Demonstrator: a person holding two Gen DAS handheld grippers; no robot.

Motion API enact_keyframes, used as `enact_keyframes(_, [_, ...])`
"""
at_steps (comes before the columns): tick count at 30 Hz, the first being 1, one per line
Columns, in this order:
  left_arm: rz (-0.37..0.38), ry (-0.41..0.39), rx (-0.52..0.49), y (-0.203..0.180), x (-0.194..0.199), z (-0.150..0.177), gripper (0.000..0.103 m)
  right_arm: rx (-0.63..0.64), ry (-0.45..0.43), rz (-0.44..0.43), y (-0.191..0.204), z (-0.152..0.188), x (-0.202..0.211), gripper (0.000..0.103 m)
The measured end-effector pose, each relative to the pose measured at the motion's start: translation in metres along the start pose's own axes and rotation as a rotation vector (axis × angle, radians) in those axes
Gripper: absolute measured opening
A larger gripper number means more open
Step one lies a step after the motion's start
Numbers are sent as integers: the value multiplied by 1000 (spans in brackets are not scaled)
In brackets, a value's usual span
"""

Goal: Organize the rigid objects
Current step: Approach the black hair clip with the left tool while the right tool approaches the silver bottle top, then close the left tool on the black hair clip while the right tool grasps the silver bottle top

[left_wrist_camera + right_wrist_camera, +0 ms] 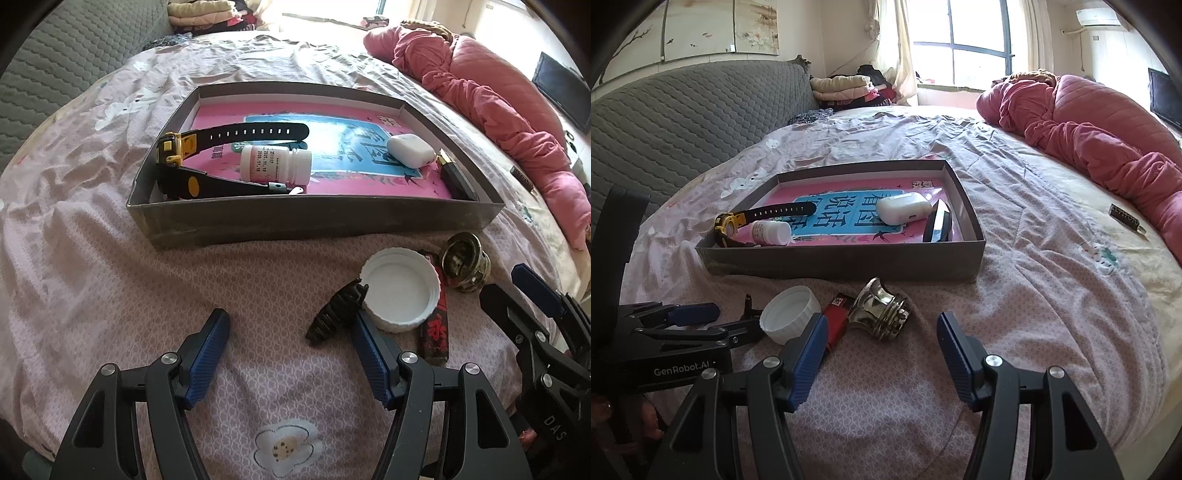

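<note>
- Resting on a pink patterned bedsheet (110,229): shallow grey box (314,221), lined with a pink and blue book cover.
- Inside box: black and yellow watch (177,147) at left, white pill bottle (275,164) lying on its side beside it, white earbud case (409,150) toward right, dark slim object (456,177) along right wall.
- Outside box, on sheet near front wall: white cap (400,293) lying open side up, black hair clip (338,310) touching it, red lighter (836,323), metal knob (882,314) on its side.
- Left gripper (290,325): released, nothing between pads; right fingertip just beside hair clip and cap.
- Right gripper (882,332): released, empty; knob and lighter just ahead of the fingers.
</note>
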State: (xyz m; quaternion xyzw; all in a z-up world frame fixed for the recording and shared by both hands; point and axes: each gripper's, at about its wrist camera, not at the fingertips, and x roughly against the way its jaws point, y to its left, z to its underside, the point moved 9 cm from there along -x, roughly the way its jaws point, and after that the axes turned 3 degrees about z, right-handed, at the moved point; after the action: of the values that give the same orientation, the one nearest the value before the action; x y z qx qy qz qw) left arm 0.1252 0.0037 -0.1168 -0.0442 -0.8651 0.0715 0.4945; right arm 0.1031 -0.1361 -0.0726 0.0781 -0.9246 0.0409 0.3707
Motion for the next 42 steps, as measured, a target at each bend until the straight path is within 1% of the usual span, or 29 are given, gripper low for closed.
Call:
enact_keyframes(12, [8,-16,8,0,-7,-6,69,-60,32,-15,0,-2,-21,61])
enact_keyframes(18, [8,-20,4,-1,-9,-6,69,-112,45,-29,-5,-2,-28,61])
enact_keyframes(23, [20,-14,-1,-5,-11,-8,69,-154,68,-40,-11,1,-35,61])
enact_keyframes(30, [40,-17,-20,-13,-11,-9,69,-190,69,-59,-15,0,-39,60])
enact_keyframes(35, [41,-16,-35,-19,-12,-9,67,-205,63,-81,-15,-2,-38,53])
enact_keyframes(38, [42,-18,-31,-19,-12,-9,67,-214,59,-90,-16,-3,-37,50])
enact_keyframes(42, [35,-20,-42,-20,-12,-8,67,-232,49,-106,-18,-5,-35,44])
